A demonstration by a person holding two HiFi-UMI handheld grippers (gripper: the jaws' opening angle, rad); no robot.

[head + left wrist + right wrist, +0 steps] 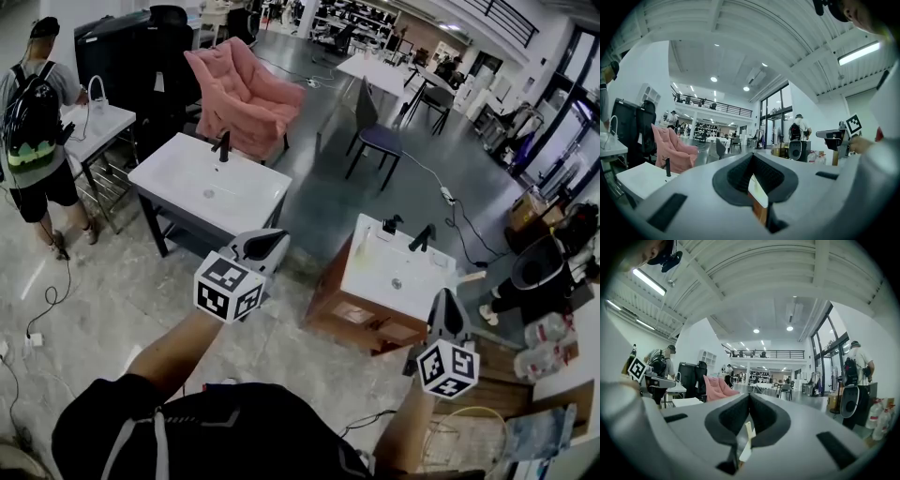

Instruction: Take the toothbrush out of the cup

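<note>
No toothbrush and no cup shows in any view. In the head view my left gripper (267, 243) is held level above the floor, its jaws shut with nothing between them. My right gripper (446, 306) is shut and empty too, pointing towards a small white washbasin (380, 277) on a wooden cabinet with two black taps. The left gripper view shows its jaws (752, 157) closed together, with the right gripper (836, 136) off to the right. In the right gripper view the jaws (749, 397) are likewise closed.
A larger white washbasin stand (183, 192) with a black tap is ahead on the left, and a pink armchair (246, 94) lies behind it. A person with a backpack (33, 122) stands far left. A grey chair (375, 131), cables and a crouching person (539, 272) are to the right.
</note>
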